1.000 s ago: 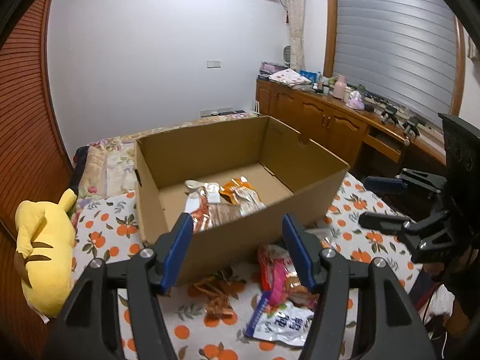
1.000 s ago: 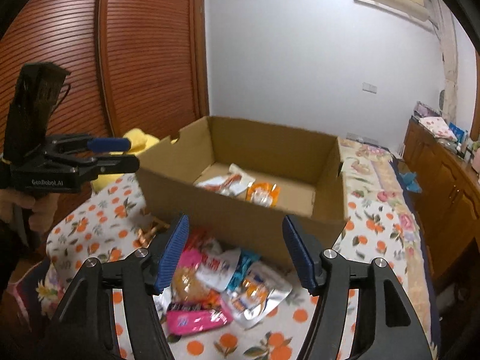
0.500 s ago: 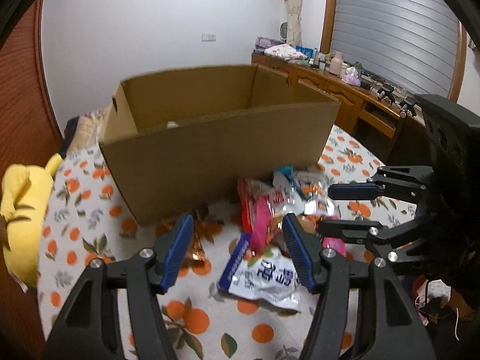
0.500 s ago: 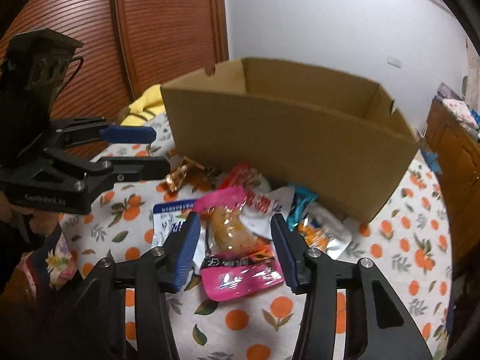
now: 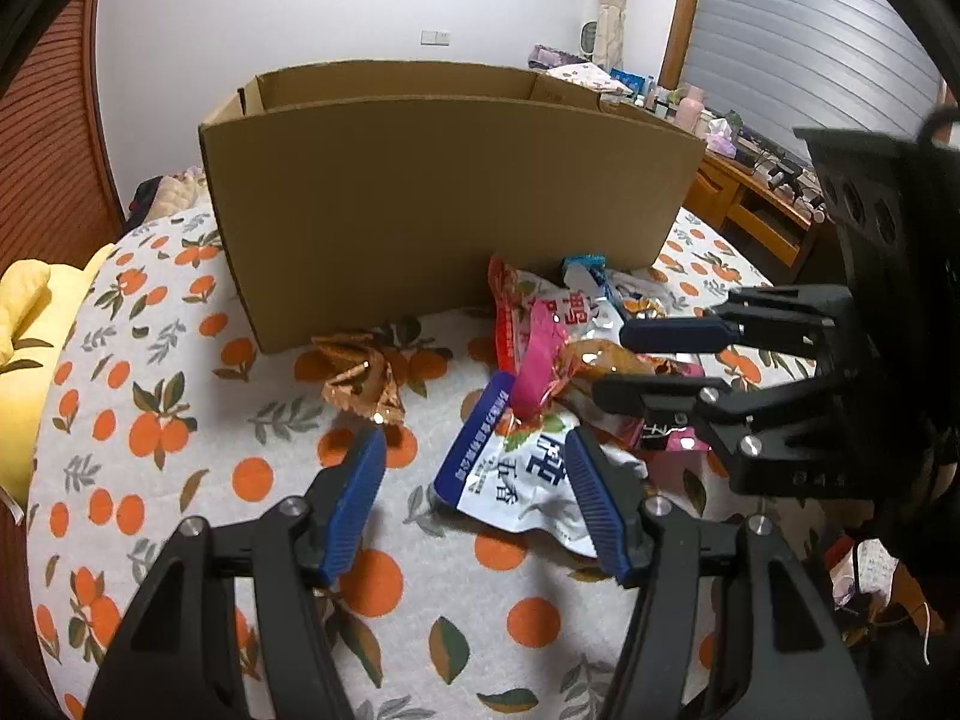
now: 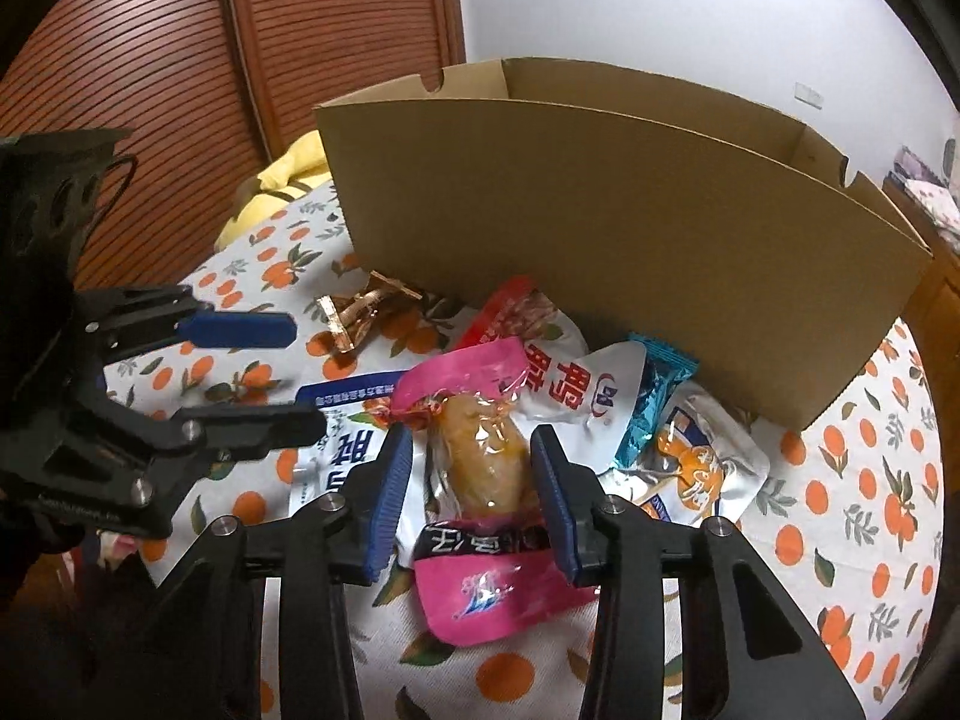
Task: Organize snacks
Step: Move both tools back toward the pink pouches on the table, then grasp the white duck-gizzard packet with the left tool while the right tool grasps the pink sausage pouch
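Left wrist view: a second ago this camera looked down into the cardboard box (image 5: pixel 444 204); now it sits low, facing the box's near wall, so the inside is out of sight. The left gripper (image 5: pixel 474 498) has dropped toward the bed cover (image 5: pixel 150 396), its jaws wide and holding nothing. Between and just ahead of its fingers lies the blue-and-white packet (image 5: pixel 510 468), with its far edge tucked under the pink packet (image 5: pixel 540 348). Ahead and to the left, a gold wrapper (image 5: pixel 360 378) lies alone near the box wall. The right gripper (image 5: pixel 654 366) reaches in from the right, above the pile. I judge both hands have come down for a pick.

Right wrist view: the right gripper (image 6: pixel 471 477) has narrowed since a moment ago, and its jaws now flank the clear middle of the pink packet (image 6: pixel 474 450) without visibly pressing it. The left gripper (image 6: pixel 300 372) hangs close on the left, over the blue-and-white packet (image 6: pixel 336 450). Ahead, a red-and-white packet (image 6: pixel 540 372) and a teal bar (image 6: pixel 654 396) crowd against the box (image 6: pixel 630 228), whose wall stands tall ahead. Room is tight between the two grippers, so lifting straight up before crossing the rim looks safest.
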Demonstrator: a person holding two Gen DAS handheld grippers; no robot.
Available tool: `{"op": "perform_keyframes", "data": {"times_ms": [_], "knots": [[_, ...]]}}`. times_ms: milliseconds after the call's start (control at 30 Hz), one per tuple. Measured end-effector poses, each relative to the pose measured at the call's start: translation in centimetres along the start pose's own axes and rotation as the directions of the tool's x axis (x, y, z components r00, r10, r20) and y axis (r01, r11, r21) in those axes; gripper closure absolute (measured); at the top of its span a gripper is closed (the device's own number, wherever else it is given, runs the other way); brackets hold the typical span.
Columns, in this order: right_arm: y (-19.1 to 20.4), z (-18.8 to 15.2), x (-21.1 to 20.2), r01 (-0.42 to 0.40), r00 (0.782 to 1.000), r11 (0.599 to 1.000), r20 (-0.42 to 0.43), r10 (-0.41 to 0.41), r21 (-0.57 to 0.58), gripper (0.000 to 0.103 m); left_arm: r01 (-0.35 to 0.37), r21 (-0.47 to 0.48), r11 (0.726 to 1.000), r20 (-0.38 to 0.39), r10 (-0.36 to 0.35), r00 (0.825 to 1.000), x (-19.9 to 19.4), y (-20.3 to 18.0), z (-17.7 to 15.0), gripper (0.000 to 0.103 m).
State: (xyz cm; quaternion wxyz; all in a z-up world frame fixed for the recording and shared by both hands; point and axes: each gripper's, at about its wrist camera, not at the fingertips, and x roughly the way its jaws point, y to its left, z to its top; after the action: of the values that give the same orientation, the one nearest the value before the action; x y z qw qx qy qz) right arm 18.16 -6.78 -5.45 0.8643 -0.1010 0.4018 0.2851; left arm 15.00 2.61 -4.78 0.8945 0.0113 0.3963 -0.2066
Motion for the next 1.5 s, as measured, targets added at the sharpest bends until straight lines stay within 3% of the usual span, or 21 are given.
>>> {"op": "perform_keyframes", "data": {"times_ms": [333, 767, 1300, 1500], "knots": [[-0.4, 0.0, 2.0, 0.002, 0.997, 1.000, -0.078, -0.003, -0.012, 0.059, 0.011, -0.034, 0.999, -0.018, -0.011, 1.000, 0.7, 0.0, -1.0, 0.041], [-0.5, -1.8, -0.2, -0.009, 0.999, 1.000, -0.039, 0.009, -0.012, 0.063, 0.007, -0.074, 0.997, -0.008, -0.008, 1.000, 0.5, -1.3, -1.8, 0.041], [-3.6, -5.1, -2.9, 0.087, 0.996, 0.995, -0.015, -0.087, 0.036, 0.062, -0.026, -0.055, 0.998, -0.040, 0.024, 0.999, 3.2, -3.5, -0.2, 0.037], [-3.8, -5.5, -3.0, 0.080, 0.997, 0.995, 0.004, -0.081, 0.061, 0.061, -0.022, -0.060, 0.998, -0.055, 0.019, 0.998, 3.7, -3.8, 0.1, 0.034]]}}
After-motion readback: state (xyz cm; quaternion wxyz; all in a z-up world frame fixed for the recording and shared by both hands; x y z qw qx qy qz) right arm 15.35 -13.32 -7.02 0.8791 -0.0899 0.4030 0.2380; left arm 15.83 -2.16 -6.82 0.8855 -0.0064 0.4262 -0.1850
